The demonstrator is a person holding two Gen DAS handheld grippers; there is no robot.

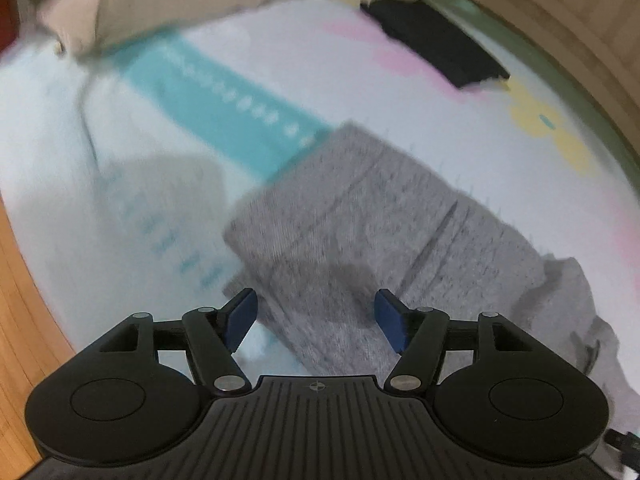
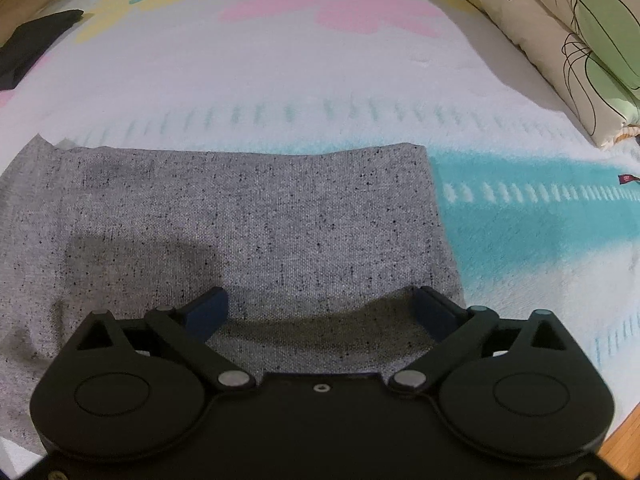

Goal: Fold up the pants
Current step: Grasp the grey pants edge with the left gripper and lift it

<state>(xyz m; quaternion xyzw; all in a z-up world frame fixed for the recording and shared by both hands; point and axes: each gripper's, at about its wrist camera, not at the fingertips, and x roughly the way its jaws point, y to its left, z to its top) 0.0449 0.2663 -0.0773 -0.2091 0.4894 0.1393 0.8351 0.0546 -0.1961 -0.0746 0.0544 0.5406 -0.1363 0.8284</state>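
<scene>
pants (image 2: 248, 232): 1 | grippers: 2 | pillows (image 2: 560, 40): 2 | dark garment (image 1: 436, 44): 1

Under me spreads a white blanket (image 2: 304, 76) with a teal band (image 2: 520, 216), pink patches (image 2: 340, 8) and yellow shapes (image 1: 560, 136). A folded black garment (image 1: 436, 40) lies near its far edge. To my right I see cream pillows (image 2: 568, 40) with green leaf prints; a beige pillow (image 1: 160, 0), blurred, at my left view's top. Wooden floor (image 1: 24, 320) borders the bedding
</scene>
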